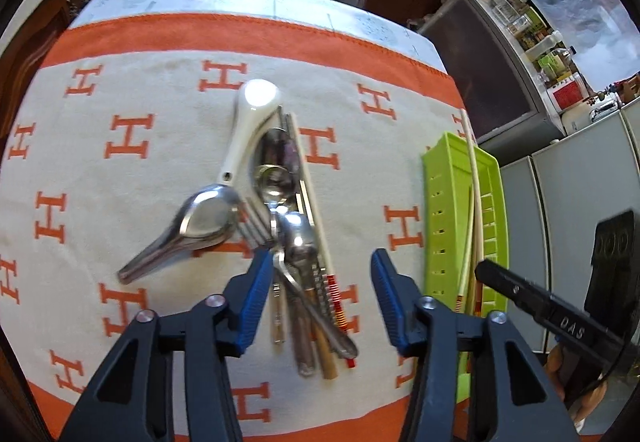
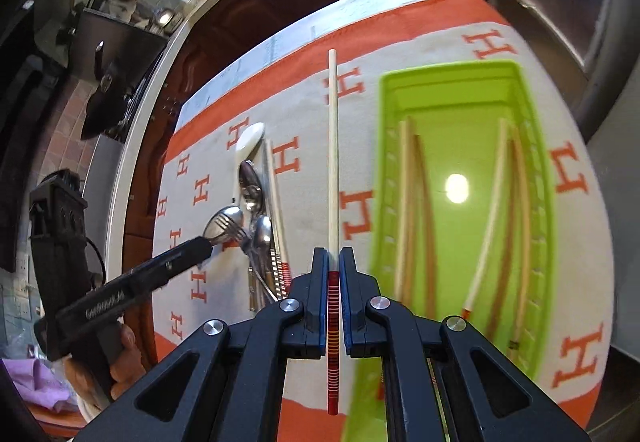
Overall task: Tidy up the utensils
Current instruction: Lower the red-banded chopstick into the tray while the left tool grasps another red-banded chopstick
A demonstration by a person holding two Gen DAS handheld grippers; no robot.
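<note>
Nearest, right gripper (image 2: 331,262) clamped tight on a pale chopstick (image 2: 332,145) by its red-banded end, tip pointing away. Left gripper (image 1: 320,262) partly open, nothing between its pads, above the utensil pile (image 1: 280,201) mid-cloth (image 1: 120,181). Green tray (image 2: 460,89) at the cloth's right edge holds chopsticks.
</note>
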